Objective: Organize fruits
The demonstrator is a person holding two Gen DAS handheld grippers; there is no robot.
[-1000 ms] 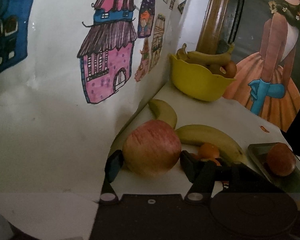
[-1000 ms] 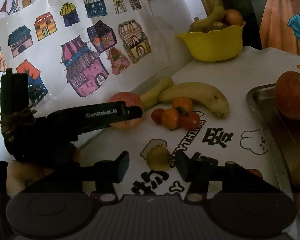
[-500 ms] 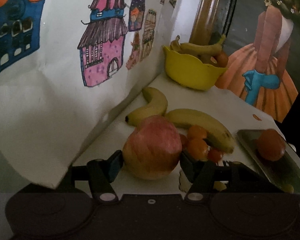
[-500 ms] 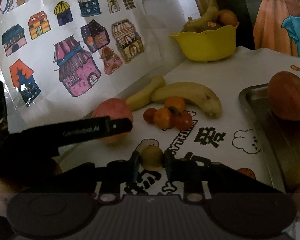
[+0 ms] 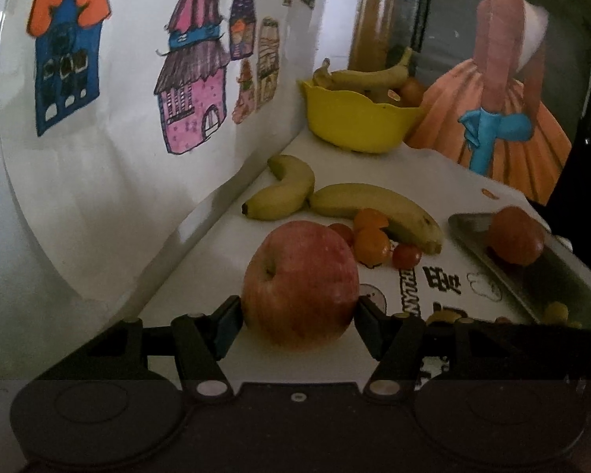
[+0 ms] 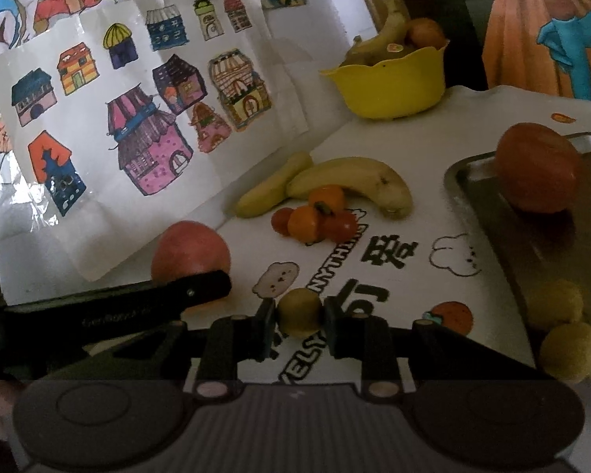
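**A:** so what's each gripper got right now?

**B:** left gripper (image 5: pixel 299 309) is clamped on the big red apple (image 5: pixel 300 282), pads pressed on both sides. can't tell if the apple's resting on the cloth or just off it. Right gripper (image 6: pixel 299 313) is pinching a small yellow-green fruit (image 6: pixel 299 311) the same way, right over the printed tablecloth (image 6: pixel 433 236).

**A:** and past that?

**B:** just beyond the apple there's a little cluster of cherry tomatoes (image 5: pixel 376 242), orange and red, touching each other. Behind them two bananas (image 5: pixel 374 207) lie end to end near the paper with the house drawings (image 5: pixel 193 90).

**A:** tray?

**B:** metal tray (image 6: pixel 492 213) off to the right, with a round red-orange fruit (image 6: pixel 536 173) at its far end and two small yellow fruits (image 6: pixel 563 331) at its near end, touching.

**A:** farthest back?

**B:** yellow bowl (image 5: pixel 358 126) by the wall, with bananas and something orange in it.
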